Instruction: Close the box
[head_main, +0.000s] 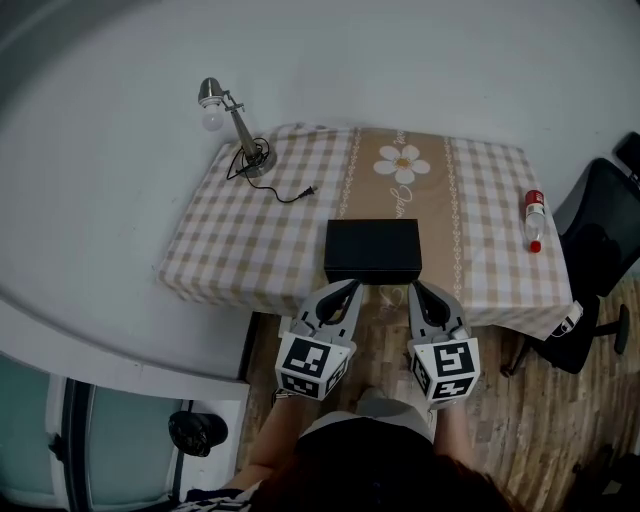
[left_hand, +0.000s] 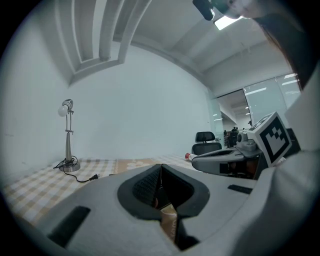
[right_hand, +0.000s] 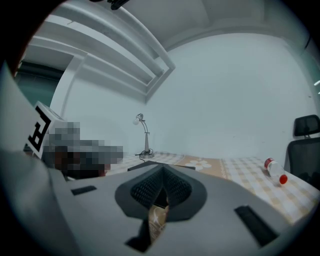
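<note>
Two pairs of fingers are pressed shut at their tips with nothing between them: the left gripper (head_main: 352, 286) and the right gripper (head_main: 415, 288) sit side by side, a little apart, both aimed forward at the near side of the black box (head_main: 372, 250). Their tips lie just before that side, and whether they touch it cannot be told. The box lies flat with its lid down, at the front edge of the surface (head_main: 250, 245), which is covered by a beige-and-white checked cloth. It rests on the cloth's plain tan middle strip, on the near side of a printed white daisy (head_main: 403, 163). Well to the left, at the far corner, a silver desk lamp (head_main: 235, 125) stands with its bulb leaning out past the surface's edge, and its black cord and plug (head_main: 295, 194) trail loose over the checks. Near the right edge lies a clear bottle with a red cap and label (head_main: 535, 220). Beyond that edge a black office chair (head_main: 598, 265) stands on the wooden floor (head_main: 540, 425).
</note>
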